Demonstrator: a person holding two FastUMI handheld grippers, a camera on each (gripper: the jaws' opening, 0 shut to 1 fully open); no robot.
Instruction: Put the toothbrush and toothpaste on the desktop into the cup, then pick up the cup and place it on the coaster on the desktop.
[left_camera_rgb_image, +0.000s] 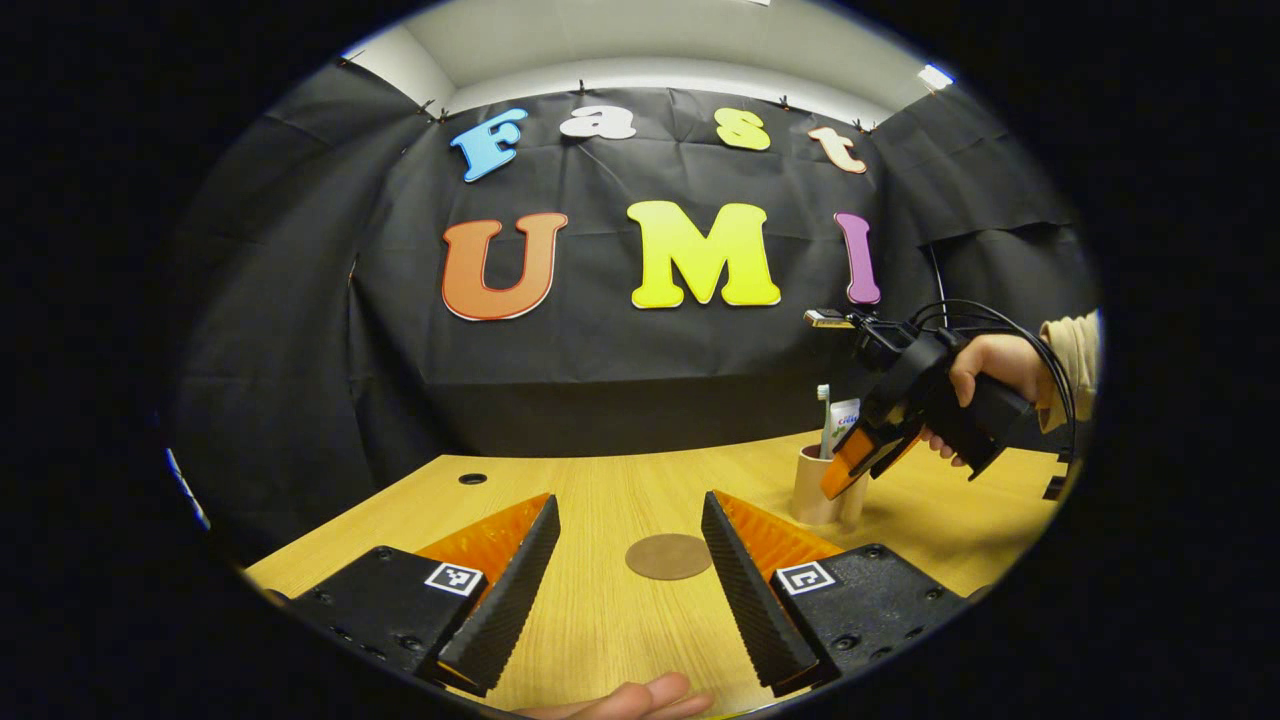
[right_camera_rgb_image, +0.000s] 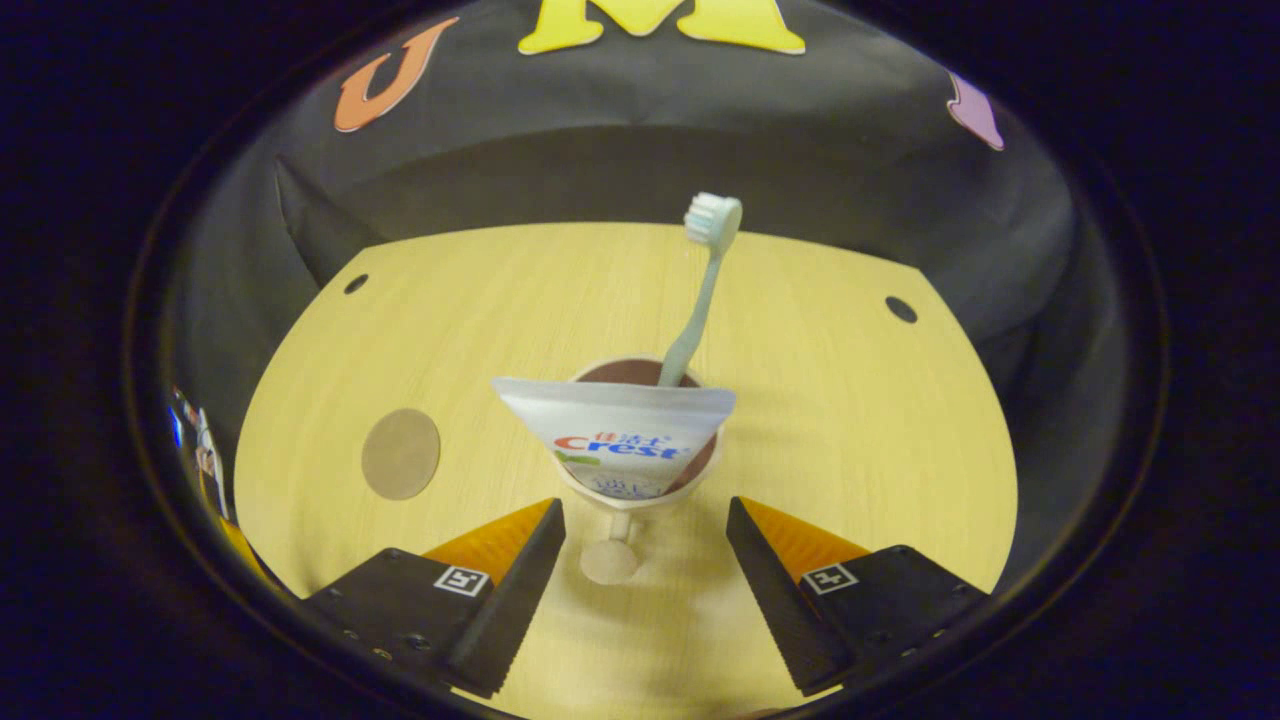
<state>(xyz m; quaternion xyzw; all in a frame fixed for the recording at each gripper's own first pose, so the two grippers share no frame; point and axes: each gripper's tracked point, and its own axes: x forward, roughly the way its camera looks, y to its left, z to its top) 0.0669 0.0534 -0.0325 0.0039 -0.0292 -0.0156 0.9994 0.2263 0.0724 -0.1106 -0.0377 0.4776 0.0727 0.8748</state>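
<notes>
Cup (right_camera_rgb_image: 632, 480) between open right jaws

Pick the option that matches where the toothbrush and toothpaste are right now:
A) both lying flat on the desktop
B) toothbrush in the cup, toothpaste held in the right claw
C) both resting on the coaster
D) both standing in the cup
D: the toothbrush and the toothpaste both stand in the cup, off the coaster, with the right claw open.

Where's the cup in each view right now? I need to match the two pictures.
Left gripper view: cup right of centre, partly behind the right claw.
Right gripper view: cup at centre, just ahead of the open claw.
Shared landmark: round coaster, bare on the desktop.
</notes>
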